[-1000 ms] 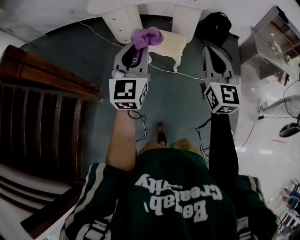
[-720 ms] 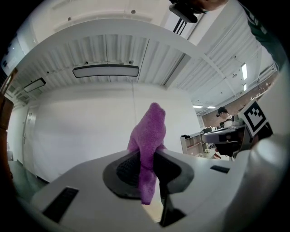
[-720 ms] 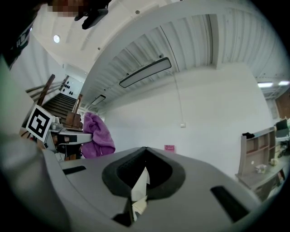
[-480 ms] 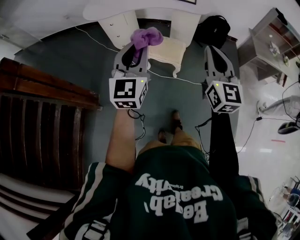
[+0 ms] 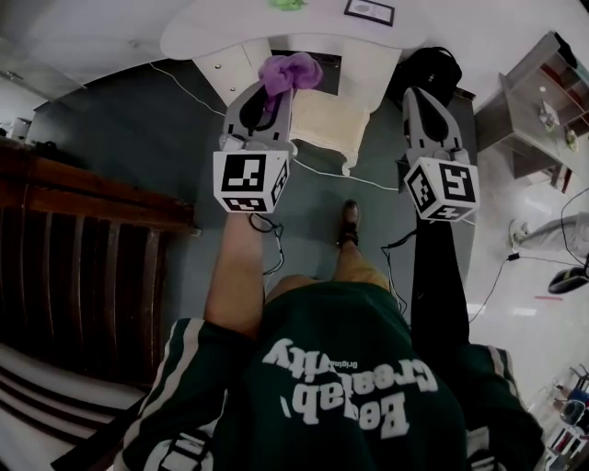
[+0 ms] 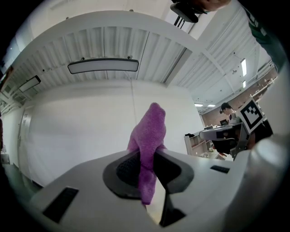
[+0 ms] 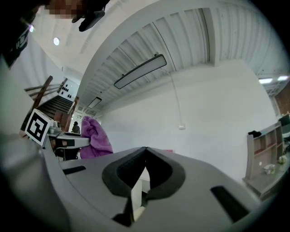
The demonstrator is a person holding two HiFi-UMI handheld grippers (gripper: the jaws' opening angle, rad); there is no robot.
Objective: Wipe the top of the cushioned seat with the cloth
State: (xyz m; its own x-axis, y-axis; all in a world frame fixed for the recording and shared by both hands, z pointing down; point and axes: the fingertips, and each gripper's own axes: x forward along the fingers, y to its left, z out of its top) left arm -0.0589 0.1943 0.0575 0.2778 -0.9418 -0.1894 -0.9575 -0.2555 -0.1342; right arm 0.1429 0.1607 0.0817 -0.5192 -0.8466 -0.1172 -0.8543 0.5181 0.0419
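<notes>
The left hand-held gripper [image 6: 146, 165] is clamped on a purple cloth [image 6: 150, 136], which bunches up past the jaw tips. The right hand-held gripper [image 7: 144, 154] is closed tip to tip, with nothing in it. In the head view the cloth shows at the left edge of the cream cushioned seat [image 5: 336, 124], which stands partly under a white table [image 5: 230, 23]. The cloth seems to be held clear above the seat, though height is hard to judge.

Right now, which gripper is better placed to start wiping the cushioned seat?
The left gripper: its fingers pinch the purple cloth beside the cushioned seat. The right gripper is shut on nothing, further aside.
</notes>
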